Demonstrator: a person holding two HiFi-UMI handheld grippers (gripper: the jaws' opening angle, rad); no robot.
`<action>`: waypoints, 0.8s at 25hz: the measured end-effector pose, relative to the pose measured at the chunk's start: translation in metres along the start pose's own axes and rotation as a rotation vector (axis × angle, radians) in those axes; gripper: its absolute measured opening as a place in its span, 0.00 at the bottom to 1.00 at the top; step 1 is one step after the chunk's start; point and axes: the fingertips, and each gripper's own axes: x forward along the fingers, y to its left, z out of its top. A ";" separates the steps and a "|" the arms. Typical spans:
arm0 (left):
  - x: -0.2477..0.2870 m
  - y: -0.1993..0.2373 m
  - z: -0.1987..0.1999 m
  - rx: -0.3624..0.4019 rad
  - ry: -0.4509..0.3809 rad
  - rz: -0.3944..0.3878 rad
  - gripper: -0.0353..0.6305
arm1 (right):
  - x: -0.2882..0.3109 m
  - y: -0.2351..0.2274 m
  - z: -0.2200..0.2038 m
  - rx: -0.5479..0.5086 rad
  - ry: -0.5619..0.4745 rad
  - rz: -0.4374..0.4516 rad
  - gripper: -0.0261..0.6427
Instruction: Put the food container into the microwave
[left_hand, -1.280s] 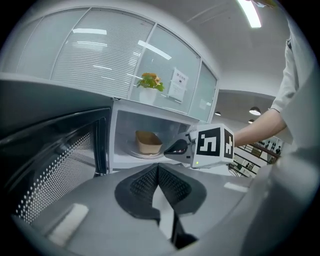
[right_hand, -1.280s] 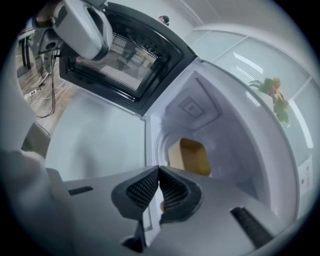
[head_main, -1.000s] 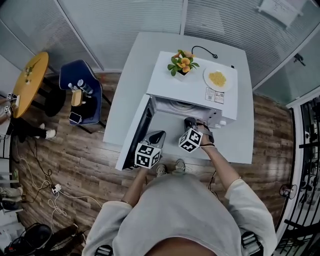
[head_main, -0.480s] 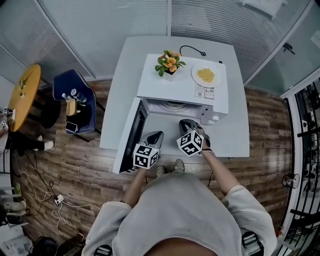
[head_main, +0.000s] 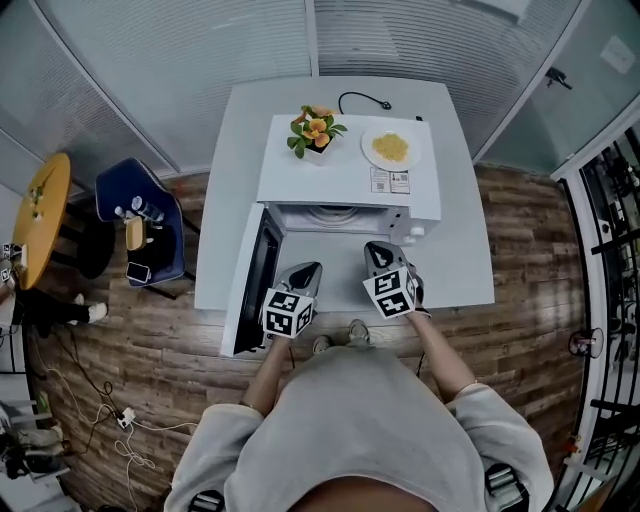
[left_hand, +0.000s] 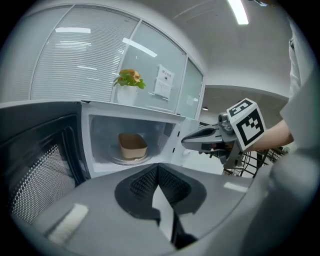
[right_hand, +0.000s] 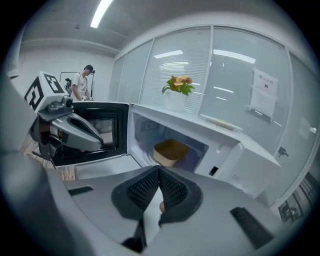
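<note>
The food container (left_hand: 132, 145), a tan, papery-looking tub with rounded corners, sits upright on the round glass tray (left_hand: 118, 159) inside the white microwave (head_main: 320, 185). The microwave's dark door (head_main: 258, 285) hangs open at the left. The tub's wider side seems to face the opening; whether it has a lid is unclear. In the head view the microwave's boxy top hides it. The left gripper (left_hand: 158, 169) and right gripper (right_hand: 159, 172) hover before the opening, ribbed black pads pressed together, both empty.
</note>
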 end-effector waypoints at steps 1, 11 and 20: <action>0.001 -0.001 0.000 0.003 0.001 -0.003 0.07 | -0.003 -0.004 -0.002 0.014 -0.005 -0.010 0.06; 0.012 -0.002 0.009 0.019 0.002 -0.019 0.07 | -0.035 -0.033 -0.031 0.183 -0.034 -0.101 0.06; 0.021 -0.002 0.015 0.028 -0.004 -0.024 0.07 | -0.059 -0.050 -0.054 0.280 -0.043 -0.172 0.06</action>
